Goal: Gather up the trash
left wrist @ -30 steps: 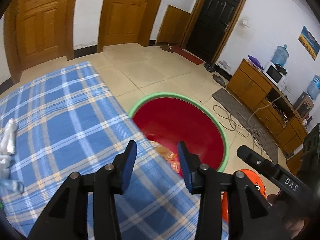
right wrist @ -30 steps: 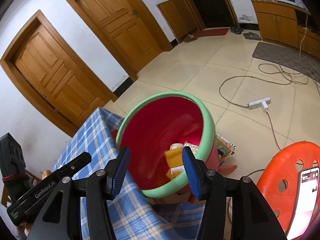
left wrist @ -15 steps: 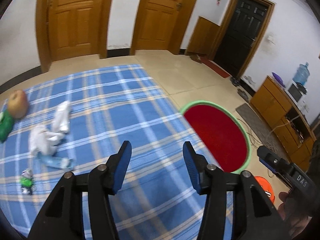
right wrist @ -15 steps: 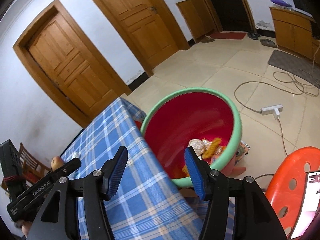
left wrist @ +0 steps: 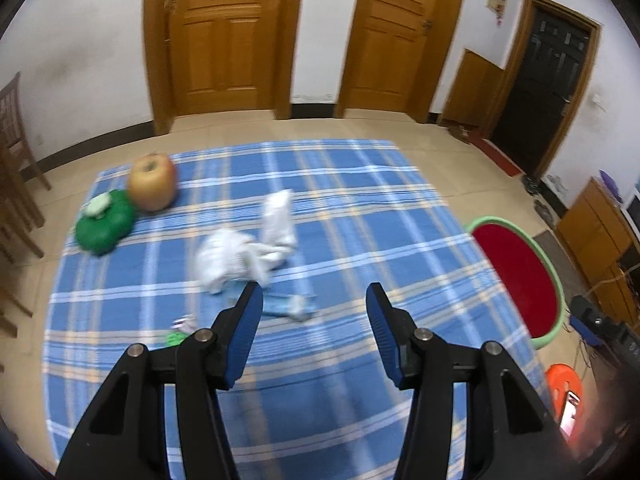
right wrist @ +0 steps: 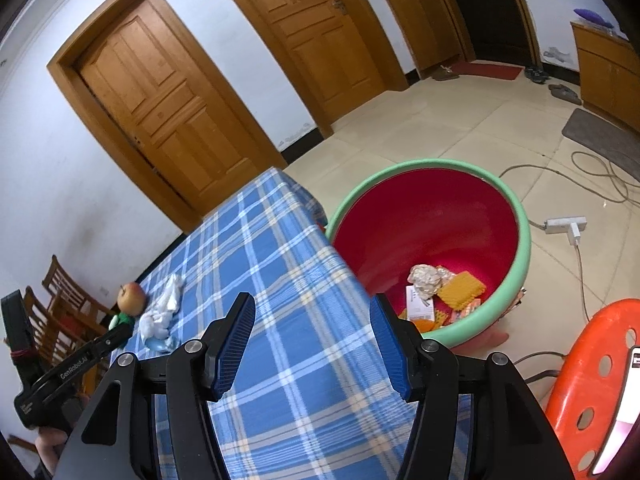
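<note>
In the left wrist view, the left gripper is wide open and holds nothing. The white crumpled paper lies on the blue checked cloth, just ahead of its left finger. The red bin sits off to its right.

In the right wrist view, the right gripper is also open and empty. The red bin is ahead to its right, with trash inside. The white crumpled paper lies far to its left.

An apple is sitting far ahead-left of the left gripper, touching a green lidded container. An orange plastic stool is standing right of the right gripper.
</note>
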{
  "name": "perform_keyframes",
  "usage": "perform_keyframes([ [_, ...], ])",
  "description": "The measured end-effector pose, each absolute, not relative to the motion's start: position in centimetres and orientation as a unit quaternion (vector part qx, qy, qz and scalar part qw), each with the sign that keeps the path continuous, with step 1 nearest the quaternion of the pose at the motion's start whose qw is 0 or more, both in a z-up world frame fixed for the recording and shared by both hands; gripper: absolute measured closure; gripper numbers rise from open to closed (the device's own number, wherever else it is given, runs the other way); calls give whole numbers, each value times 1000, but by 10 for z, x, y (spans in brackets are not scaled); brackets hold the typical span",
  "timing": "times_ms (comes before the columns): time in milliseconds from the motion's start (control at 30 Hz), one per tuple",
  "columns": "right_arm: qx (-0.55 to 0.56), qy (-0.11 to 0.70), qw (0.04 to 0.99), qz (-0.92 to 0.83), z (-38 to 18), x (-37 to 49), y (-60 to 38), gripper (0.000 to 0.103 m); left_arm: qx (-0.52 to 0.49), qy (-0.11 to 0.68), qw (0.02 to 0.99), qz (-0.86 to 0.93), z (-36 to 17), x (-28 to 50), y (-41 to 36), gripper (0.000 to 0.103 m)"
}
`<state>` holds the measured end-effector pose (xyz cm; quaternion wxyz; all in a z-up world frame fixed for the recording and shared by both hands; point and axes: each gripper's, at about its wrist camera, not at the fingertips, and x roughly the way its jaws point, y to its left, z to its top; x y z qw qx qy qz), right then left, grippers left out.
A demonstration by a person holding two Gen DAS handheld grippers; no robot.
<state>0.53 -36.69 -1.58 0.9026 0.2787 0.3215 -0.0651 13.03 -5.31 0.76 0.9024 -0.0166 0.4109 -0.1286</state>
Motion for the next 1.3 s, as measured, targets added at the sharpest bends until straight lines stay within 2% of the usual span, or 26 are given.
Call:
perform_keyframes([
  [300, 273, 337, 900, -44, -20, 12, -350, 42, -14, 433, 899, -68, -16, 133, -2, 49],
  [667, 259, 352, 899, -30, -22, 20, -332, 42, 5, 473, 880, -53, -53, 139, 14, 50],
  [767, 254, 357, 899, -26, -22, 24, -327, 42, 1, 478, 877, -55, -61, 140, 18, 58],
  [1067, 231, 371, 899, 1, -21, 40, -301, 42, 10, 460, 886, -56, -69, 141, 22, 73],
  [1300, 209, 386, 898, 31, -26, 61, -270, 42, -17, 454, 888, -67, -65, 138, 30, 78],
])
